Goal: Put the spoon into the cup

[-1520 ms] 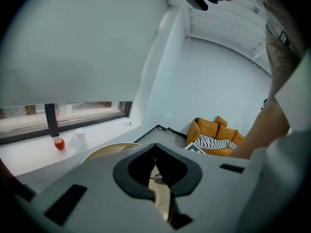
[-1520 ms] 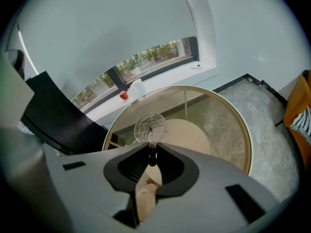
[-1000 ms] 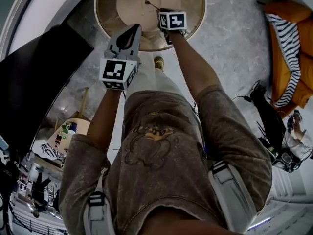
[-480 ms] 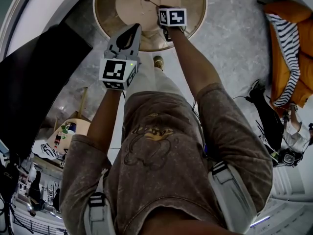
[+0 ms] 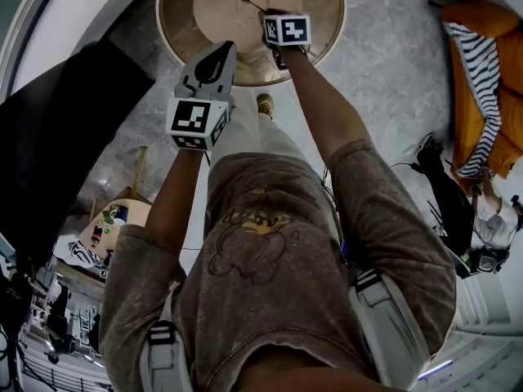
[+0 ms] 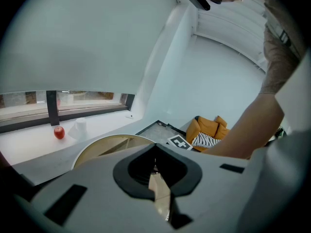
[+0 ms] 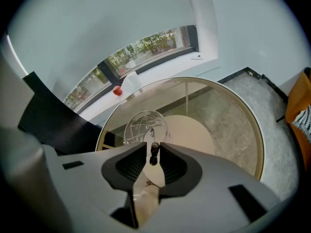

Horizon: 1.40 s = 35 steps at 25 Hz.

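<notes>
The spoon (image 7: 154, 155) stands with its dark handle end upright between the jaws of the right hand-held gripper (image 7: 154, 149). Those jaws have just been opening and are now narrowly apart, with a sliver of gap on either side, so the pads no longer seem to press it. Just beyond, at twelve o'clock from those jaws, the spoon's far end lies inside the clear glass cup (image 7: 145, 125), which stands on the round glass-topped bench (image 7: 233, 130). The left hand-held gripper (image 6: 155, 147), at seven o'clock from the right one in the head view, is closed on nothing and hangs by the bench's near rim. I judge the spoon to be in the cup and just released; what remains is drawing the right hand-held gripper clear without tipping it. Against the earlier head view, neither hand has shifted noticeably; only the right jaws have parted.
</notes>
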Motion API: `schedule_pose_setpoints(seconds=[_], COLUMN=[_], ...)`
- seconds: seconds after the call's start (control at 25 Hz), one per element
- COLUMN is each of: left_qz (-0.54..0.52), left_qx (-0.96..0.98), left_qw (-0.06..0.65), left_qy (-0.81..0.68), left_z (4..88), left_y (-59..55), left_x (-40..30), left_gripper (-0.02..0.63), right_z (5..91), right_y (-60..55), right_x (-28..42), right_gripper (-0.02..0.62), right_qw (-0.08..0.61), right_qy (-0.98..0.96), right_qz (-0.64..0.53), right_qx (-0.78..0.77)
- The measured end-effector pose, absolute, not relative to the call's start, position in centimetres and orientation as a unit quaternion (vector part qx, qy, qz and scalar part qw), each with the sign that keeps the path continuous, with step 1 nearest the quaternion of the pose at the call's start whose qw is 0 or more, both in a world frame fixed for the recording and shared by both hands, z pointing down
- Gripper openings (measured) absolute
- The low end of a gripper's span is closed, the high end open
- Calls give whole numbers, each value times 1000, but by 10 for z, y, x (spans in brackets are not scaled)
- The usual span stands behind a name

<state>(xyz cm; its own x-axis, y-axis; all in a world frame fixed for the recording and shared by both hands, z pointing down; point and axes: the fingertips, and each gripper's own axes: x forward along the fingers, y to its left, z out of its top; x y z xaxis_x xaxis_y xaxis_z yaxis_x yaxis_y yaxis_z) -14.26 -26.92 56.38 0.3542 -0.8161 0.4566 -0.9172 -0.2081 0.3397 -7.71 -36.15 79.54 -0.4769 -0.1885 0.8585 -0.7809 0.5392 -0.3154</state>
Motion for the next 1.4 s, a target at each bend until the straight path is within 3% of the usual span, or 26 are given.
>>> schedule_pose_setpoints(seconds=[0.4, 0.84, 1.16, 1.4], left_qz=[88, 88, 73, 69], left_qx=[774, 776, 774, 779], left_qw=[285, 281, 280, 267], left_qy=[-559, -557, -564, -563], left_z=[564, 554, 536, 515], left_y=[-267, -260, -250, -239], left_x=[-144, -135, -130, -116], left_gripper=[15, 15, 15, 15], right_z=[787, 761, 706, 673], right_y=[-359, -347, -323, -300], right_x=[-82, -66, -69, -62], right_gripper=[229, 255, 70, 20], right_qw=[407, 399, 379, 354], right_qy=[-788, -798, -833, -860], right_qz=[348, 329, 293, 266], right_qx=[305, 310, 277, 253])
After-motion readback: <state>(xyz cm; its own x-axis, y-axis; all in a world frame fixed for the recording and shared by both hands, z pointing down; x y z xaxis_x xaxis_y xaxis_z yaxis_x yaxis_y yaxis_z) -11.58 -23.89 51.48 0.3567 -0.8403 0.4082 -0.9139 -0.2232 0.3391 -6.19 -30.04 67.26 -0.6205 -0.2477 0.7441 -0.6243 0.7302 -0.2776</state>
